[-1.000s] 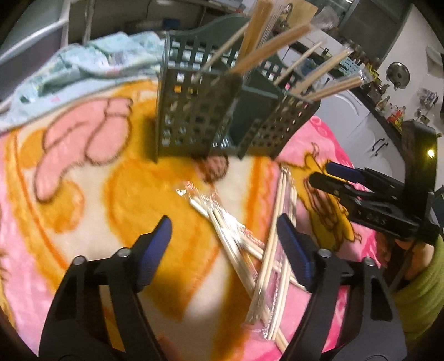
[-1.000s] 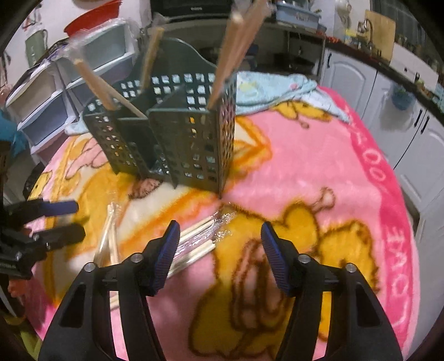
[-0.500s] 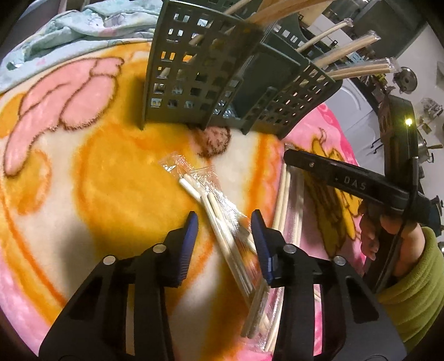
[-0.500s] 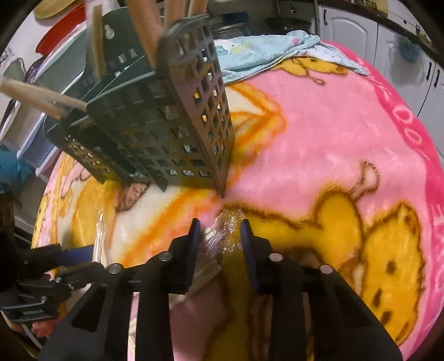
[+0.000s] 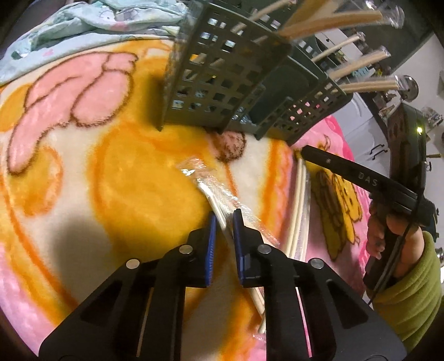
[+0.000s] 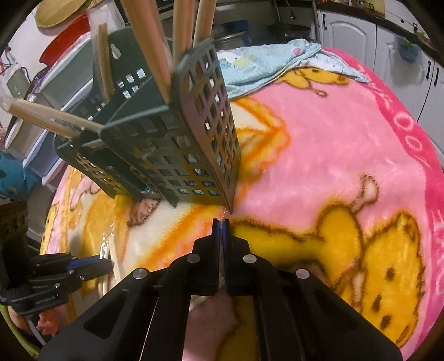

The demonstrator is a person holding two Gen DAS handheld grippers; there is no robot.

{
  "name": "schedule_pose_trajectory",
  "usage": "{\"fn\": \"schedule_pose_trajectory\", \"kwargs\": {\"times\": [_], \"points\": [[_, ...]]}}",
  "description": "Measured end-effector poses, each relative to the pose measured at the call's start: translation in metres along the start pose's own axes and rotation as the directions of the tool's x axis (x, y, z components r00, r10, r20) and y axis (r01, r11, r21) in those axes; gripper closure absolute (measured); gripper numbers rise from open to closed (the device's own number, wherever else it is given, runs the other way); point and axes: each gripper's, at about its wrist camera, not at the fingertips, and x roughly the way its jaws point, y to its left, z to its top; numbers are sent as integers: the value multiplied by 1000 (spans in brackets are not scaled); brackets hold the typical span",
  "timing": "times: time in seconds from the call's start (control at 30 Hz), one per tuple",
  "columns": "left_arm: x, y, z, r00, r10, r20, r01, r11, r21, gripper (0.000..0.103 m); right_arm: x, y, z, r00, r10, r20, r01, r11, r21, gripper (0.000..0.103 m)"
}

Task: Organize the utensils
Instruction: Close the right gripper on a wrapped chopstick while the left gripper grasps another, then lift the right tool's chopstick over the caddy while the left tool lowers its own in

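Nearest in the left wrist view, the left gripper (image 5: 224, 219) is seen with its blue-padded jaws closing on a pair of chopsticks in a clear wrapper (image 5: 219, 198), which lies slantwise on the blanket (image 5: 133, 166); the pads press on the wrapped sticks. Just to the right of it, further wrapped chopsticks (image 5: 298, 211) are laid lengthwise on the same blanket. At the right edge, the right gripper (image 5: 305, 152) is held by a hand (image 5: 388, 233) in a green sleeve (image 5: 410, 280).

In the right wrist view, the right gripper's jaws are pressed almost together, with only a thin edge of crinkled clear wrapper (image 6: 221, 225) pinched between the pads, just in front of the holder's near corner.

Farther off, a dark grey lattice utensil holder (image 5: 222, 72) is stood upright on the blanket, and wrapped chopsticks (image 5: 358, 64) are seen leaning out of its compartments. Beyond it, a light blue patterned cloth (image 5: 91, 25) is bunched at the blanket's far edge, and white cabinet doors (image 6: 347, 36) are seen behind.
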Motion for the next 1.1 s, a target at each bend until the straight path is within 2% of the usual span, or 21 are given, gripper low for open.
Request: {"fn": "schedule_pose_trajectory", "kwargs": {"times": [0.17, 0.47, 0.77, 1.1], "points": [[-14, 11, 4, 1000, -2, 28, 3, 1000, -22, 95, -14, 2, 0, 1000, 8, 26, -8, 1000, -13, 101], [-54, 25, 15, 990, 24, 142, -21, 999, -24, 96, -57, 32, -3, 991, 50, 122, -40, 996, -78, 101], [-96, 9, 24, 964, 21, 267, -24, 1000, 6, 98, -113, 69, -1, 961, 119, 248, -78, 982, -170, 101], [-125, -24, 31, 935, -8, 354, -20, 997, 77, 100, -155, 95, 2, 932, 167, 323, -85, 963, -255, 101]]}}
